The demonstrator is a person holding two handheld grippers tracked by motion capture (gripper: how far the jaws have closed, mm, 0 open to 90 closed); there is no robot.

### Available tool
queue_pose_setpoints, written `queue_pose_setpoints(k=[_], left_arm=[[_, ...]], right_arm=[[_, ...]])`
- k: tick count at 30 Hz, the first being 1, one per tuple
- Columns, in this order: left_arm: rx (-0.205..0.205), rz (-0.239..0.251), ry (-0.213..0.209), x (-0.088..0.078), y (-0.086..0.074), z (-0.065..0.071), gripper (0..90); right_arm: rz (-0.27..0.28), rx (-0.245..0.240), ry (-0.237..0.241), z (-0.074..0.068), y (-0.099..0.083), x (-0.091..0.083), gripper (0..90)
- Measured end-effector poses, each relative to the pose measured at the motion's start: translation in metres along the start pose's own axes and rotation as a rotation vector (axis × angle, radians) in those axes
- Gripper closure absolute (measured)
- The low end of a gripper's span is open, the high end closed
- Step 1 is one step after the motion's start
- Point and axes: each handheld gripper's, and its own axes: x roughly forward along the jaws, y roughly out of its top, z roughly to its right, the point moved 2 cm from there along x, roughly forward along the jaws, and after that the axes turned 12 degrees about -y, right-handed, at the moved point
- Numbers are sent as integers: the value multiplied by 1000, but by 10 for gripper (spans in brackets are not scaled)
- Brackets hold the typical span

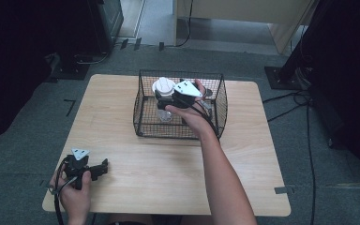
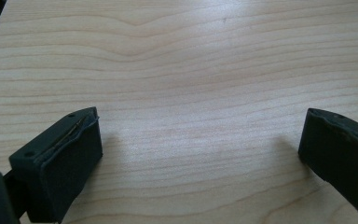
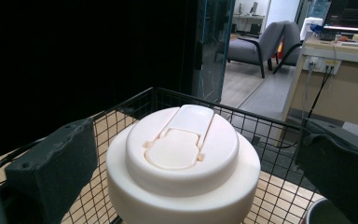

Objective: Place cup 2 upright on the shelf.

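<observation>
Bottle point(image 3: 182, 158) with white lid stands inside wire basket point(image 1: 143, 105) on counter point(image 1: 168, 164); right tongs point(image 1: 168, 96) are spread around the lid, not yet clamped. Left tongs point(image 1: 104, 168) rest released, idle. Grasp and lift-out are judged pending.

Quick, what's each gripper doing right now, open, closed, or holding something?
Left gripper: open, empty, resting low over the table.
Right gripper: open, fingers either side of the white-lidded bottle in the wire basket, not touching it.
</observation>
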Motion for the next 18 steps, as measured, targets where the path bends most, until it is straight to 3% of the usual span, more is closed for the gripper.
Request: queue_pose_setpoints(k=[18], left_arm=[[-2,2,0,0,0,0,0]], right_arm=[[-25,-11,-6,15,1,-31,0]])
